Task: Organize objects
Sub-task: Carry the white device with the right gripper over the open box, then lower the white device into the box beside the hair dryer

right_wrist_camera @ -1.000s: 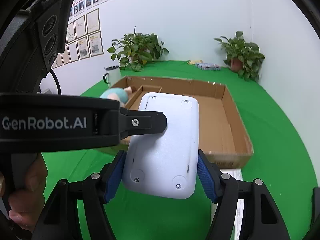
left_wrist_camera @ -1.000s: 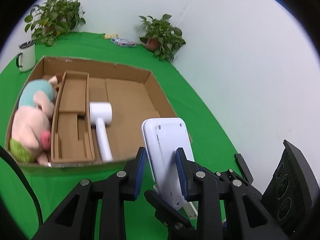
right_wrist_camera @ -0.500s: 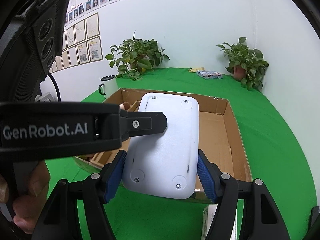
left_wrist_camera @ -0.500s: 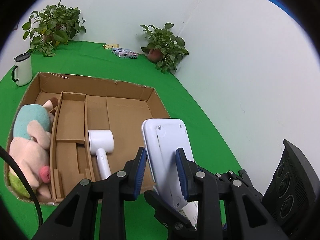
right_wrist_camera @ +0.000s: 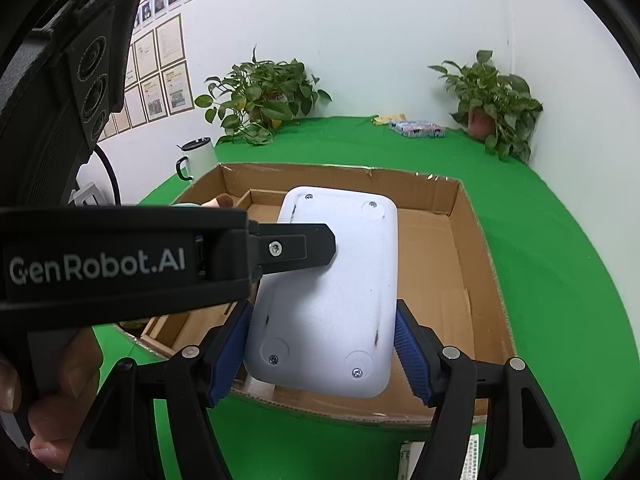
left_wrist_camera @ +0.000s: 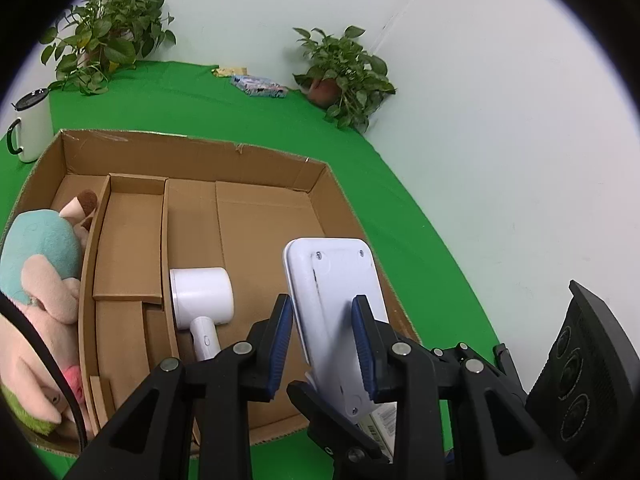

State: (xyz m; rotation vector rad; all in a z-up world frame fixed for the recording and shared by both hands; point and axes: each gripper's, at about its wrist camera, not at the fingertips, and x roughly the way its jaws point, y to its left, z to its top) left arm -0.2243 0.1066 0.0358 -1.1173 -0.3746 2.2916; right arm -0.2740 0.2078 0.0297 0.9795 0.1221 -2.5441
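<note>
1. Leftmost in the left wrist view, a plush toy fills the cardboard box's 9 o'clock compartment; a white hair dryer lies in the wide bay just right of the dividers.
2. Next, the left gripper pinches the white device across its thin dimension, one finger on each broad face.
3. Further right, the right gripper clasps the same device across its width at the near end, its blue pads touching both edges.
4. Held by both at once, neither hand is nearer; the device hangs above the box's near wall, long axis pointing toward 12 o'clock, bare box floor at 12 to 1 o'clock.
5. Judging from this, lowering it forward into that bay is the likely move.
6. Only the left view shows the dryer and toy; only the right view shows the device's screwed underside and the left finger lying over it.
</note>
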